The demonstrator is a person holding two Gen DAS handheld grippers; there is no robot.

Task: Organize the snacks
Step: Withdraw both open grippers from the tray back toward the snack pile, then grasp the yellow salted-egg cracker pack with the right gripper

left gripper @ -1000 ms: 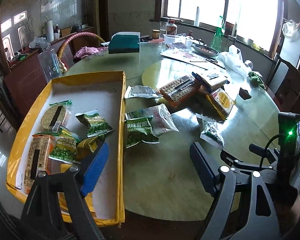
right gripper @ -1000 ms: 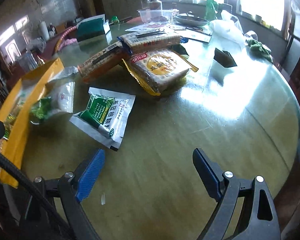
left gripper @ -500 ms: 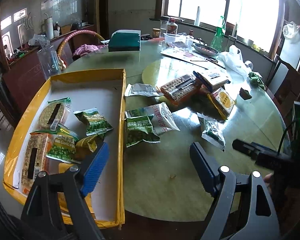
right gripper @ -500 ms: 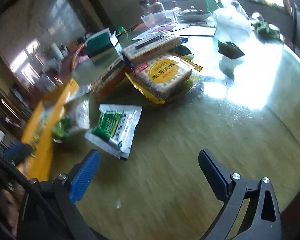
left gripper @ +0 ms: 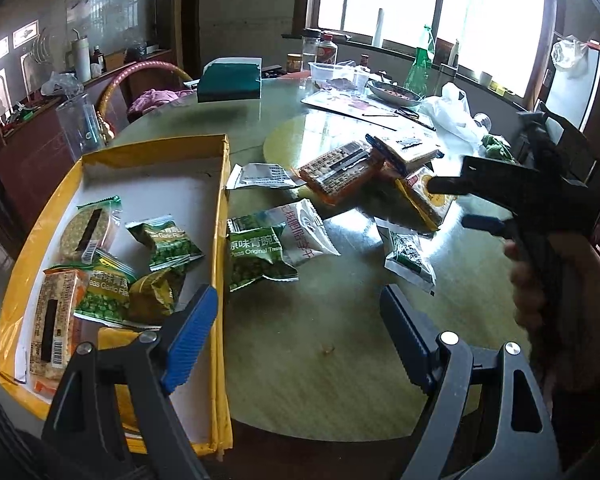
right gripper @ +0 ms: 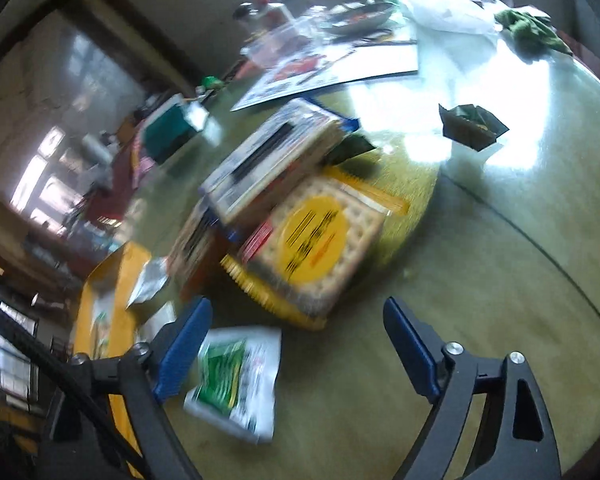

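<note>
Yellow tray (left gripper: pixel 222 216) flanks loose pea packets (left gripper: pixel 260 252) — both claws, left (left gripper: pixel 296 332) and right (right gripper: pixel 298 346), gape apart, empty.

Yellow tray (left gripper: pixel 220 184) at counter's left edge, holding flat: round cracker pack (left gripper: pixel 86 230), two green pea bags (left gripper: pixel 166 244), orange biscuit pack (left gripper: pixel 54 320). Just right of tray, green pea bag (left gripper: pixel 256 258) overlapping white pouch (left gripper: pixel 306 232). Farther right, small green-white packet (right gripper: pixel 236 380) lying flat. Behind, stacked cracker packs (right gripper: pixel 316 248), tilted.
</note>
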